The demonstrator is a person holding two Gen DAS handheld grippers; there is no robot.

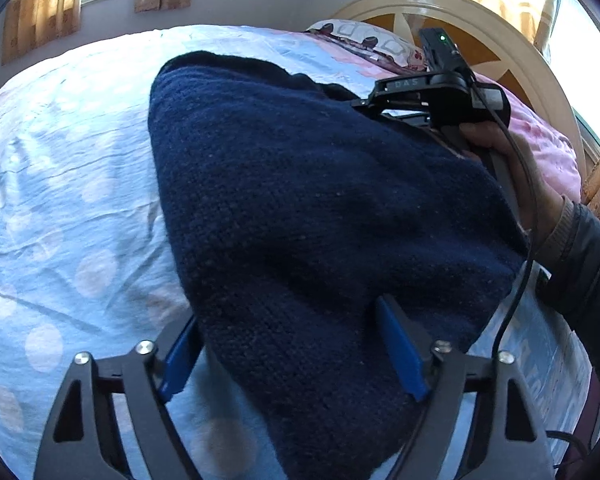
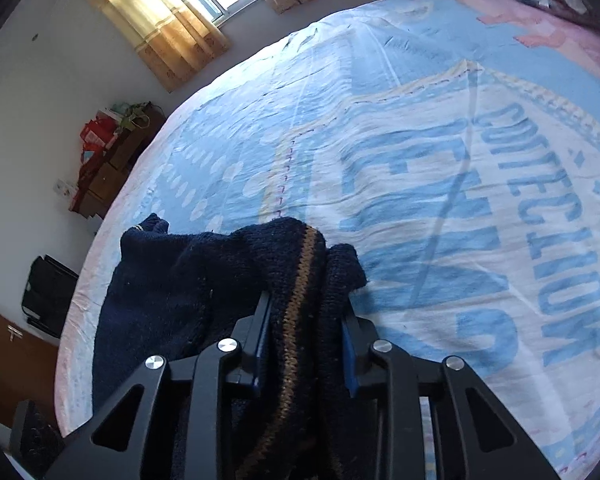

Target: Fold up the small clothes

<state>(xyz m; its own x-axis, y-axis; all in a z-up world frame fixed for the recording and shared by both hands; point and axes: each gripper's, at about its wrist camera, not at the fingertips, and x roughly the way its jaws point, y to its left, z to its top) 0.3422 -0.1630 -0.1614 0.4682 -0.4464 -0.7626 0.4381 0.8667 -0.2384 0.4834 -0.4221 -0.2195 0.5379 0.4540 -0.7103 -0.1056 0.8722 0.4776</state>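
A navy knitted sweater (image 1: 300,208) hangs stretched above the blue bed sheet (image 1: 60,184). My left gripper (image 1: 288,340) has its blue pads (image 1: 400,352) wide apart around one thick corner of the sweater; whether they pinch it is unclear. The right gripper's body (image 1: 428,92) shows in the left wrist view at the sweater's far edge, held by a hand. In the right wrist view my right gripper (image 2: 306,328) is shut on a bunched sweater edge with a tan stripe (image 2: 300,280). The rest of the sweater (image 2: 172,280) droops to the left.
The bed sheet (image 2: 440,168) with large blue lettering fills the area ahead. A pink pillow (image 1: 540,144) and cream headboard (image 1: 480,20) lie at the far right. Curtained windows (image 2: 160,20), a cluttered cabinet (image 2: 108,152) and a black bag (image 2: 48,292) stand beyond the bed.
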